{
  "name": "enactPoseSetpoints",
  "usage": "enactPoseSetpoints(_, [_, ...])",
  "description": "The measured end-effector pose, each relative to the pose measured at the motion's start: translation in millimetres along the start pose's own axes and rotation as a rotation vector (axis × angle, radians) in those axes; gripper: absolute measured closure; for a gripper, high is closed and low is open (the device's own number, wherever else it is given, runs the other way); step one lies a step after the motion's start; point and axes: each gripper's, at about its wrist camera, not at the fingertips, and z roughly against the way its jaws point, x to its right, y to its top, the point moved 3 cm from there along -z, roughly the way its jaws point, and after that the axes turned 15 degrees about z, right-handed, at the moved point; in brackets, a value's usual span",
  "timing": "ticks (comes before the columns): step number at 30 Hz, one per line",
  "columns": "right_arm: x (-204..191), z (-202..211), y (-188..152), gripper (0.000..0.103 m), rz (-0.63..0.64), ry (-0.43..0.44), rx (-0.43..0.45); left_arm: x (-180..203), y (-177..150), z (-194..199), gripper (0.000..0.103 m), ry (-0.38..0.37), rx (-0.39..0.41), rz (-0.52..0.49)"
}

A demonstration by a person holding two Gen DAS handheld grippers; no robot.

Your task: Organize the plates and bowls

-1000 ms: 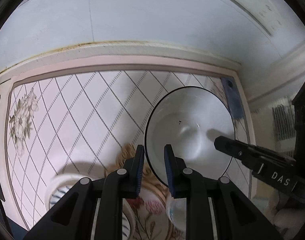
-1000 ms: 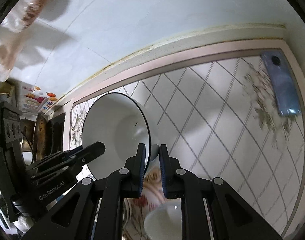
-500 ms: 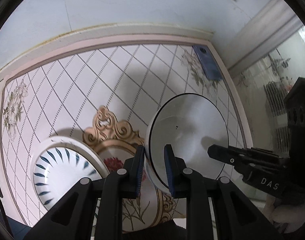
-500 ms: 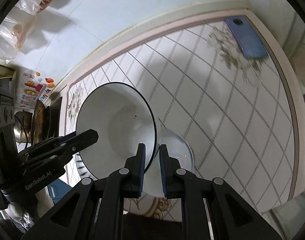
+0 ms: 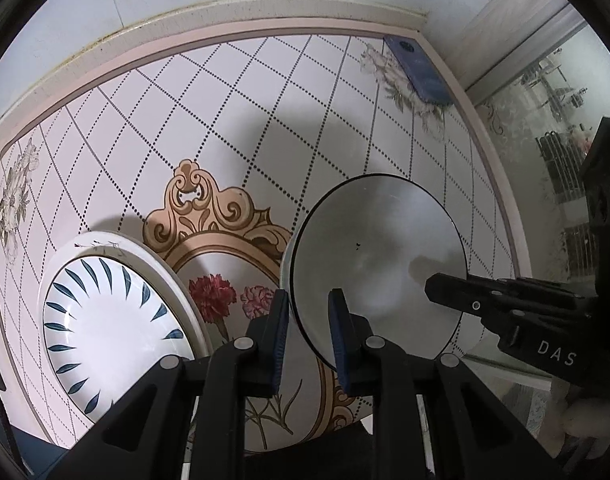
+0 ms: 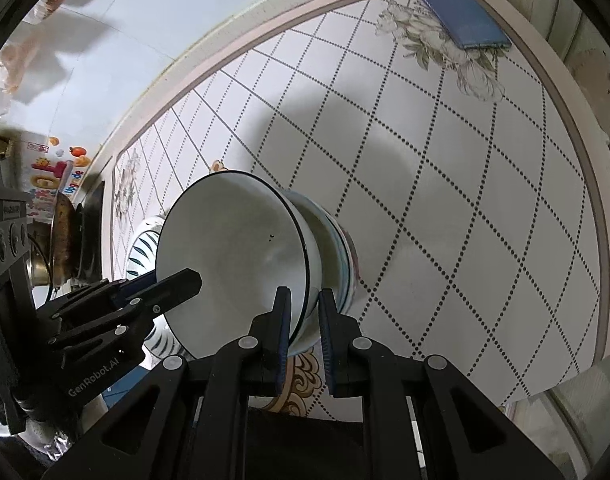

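Over the table (image 5: 265, 92), both claws are pinching opposite rims of the white bowl (image 5: 377, 256): left claw (image 5: 307, 328), right claw (image 6: 303, 322), nested bowl (image 6: 337, 248) directly underneath.

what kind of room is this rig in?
Likely a home kitchen or dining corner: a patterned table against a wall, a white bowl and a leaf-patterned plate on hand, cookware beside the table.

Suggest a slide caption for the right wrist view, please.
Both grippers lowering a white bowl into another bowl.
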Motion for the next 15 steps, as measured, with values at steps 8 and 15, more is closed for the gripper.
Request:
enactPoseSetpoints(8, [4.9, -6.1, 1.4, 0.088, 0.002, -0.014, -0.031, 2.3, -1.6, -9.6, 0.085, 0.017, -0.022, -0.004])
enactPoseSetpoints(15, [3.9, -7.7, 8.3, 0.087, 0.036, -0.051, -0.055, 3.2, -0.7, -10.8, 0.085, 0.028, -0.020, -0.002])
